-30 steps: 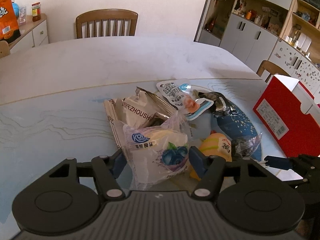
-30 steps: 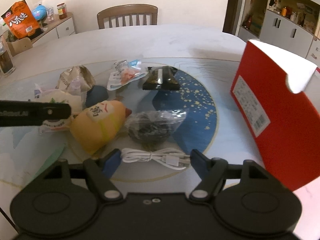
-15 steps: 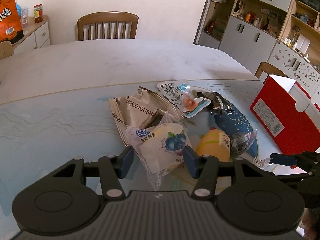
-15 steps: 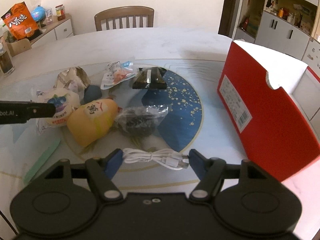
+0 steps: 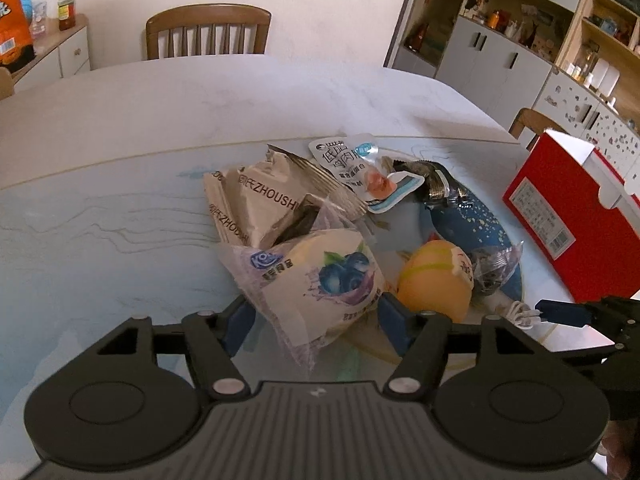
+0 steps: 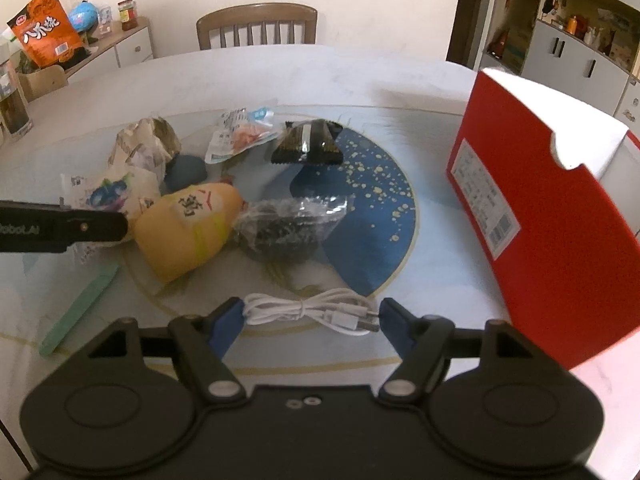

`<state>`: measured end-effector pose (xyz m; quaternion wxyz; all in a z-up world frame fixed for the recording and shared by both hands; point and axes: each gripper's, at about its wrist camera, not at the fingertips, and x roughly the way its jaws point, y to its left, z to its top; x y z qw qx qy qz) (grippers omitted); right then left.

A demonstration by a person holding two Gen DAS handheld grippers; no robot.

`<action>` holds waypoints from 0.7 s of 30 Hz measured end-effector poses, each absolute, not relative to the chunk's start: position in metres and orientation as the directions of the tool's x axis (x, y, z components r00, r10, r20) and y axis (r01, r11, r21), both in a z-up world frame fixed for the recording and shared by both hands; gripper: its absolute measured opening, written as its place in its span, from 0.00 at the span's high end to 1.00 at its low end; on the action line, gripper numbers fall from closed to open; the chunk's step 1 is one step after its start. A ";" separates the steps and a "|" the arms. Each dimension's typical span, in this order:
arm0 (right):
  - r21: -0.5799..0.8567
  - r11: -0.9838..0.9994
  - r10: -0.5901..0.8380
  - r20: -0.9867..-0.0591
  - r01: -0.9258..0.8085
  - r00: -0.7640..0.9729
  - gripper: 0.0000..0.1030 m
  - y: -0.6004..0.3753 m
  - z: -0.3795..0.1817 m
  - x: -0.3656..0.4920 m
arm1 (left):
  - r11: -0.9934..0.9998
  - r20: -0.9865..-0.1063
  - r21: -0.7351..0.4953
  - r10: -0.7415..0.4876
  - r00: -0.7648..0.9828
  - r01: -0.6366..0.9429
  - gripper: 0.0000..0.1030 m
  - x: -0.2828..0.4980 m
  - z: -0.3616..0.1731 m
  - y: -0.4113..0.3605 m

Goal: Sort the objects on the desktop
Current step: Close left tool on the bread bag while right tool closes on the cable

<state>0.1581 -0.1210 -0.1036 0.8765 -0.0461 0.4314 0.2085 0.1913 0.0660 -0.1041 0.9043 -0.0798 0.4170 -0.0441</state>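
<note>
My left gripper [image 5: 316,320] is shut on a blueberry snack packet [image 5: 316,280], its blue pads pressing the packet's sides. The packet also shows in the right wrist view [image 6: 112,196] behind the left gripper's finger [image 6: 64,228]. My right gripper [image 6: 310,316] is open, its pads on either side of a coiled white USB cable [image 6: 312,312] lying on the table. A yellow squishy toy [image 6: 188,232], a clear bag of dark bits [image 6: 288,228], a black packet [image 6: 308,144], a beige packet [image 5: 256,208] and a white-blue pouch [image 5: 356,168] lie in a pile.
A red box with an open top [image 6: 552,208] stands at the right, close to my right gripper. A mint green strip [image 6: 76,312] lies at the front left. A wooden chair [image 6: 256,26] stands behind the round table [image 6: 280,72]. Cabinets line the walls.
My left gripper has closed from open onto the blueberry packet and lifted back slightly. My right gripper has drawn back a little, still open around the cable.
</note>
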 end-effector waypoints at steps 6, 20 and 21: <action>0.113 0.906 0.338 -0.771 -0.407 0.539 0.26 -0.119 -0.108 0.160 | 0.974 -0.740 -0.227 -0.176 0.649 0.005 0.31 0.199 -0.108 0.070; 0.112 0.899 0.350 -0.765 -0.423 0.541 0.29 -0.125 -0.104 0.158 | 0.967 -0.722 -0.255 -0.179 0.668 -0.017 0.46 0.193 -0.103 0.078; 0.110 0.899 0.349 -0.764 -0.424 0.542 0.29 -0.126 -0.103 0.158 | 0.967 -0.720 -0.253 -0.177 0.671 -0.017 0.47 0.191 -0.102 0.078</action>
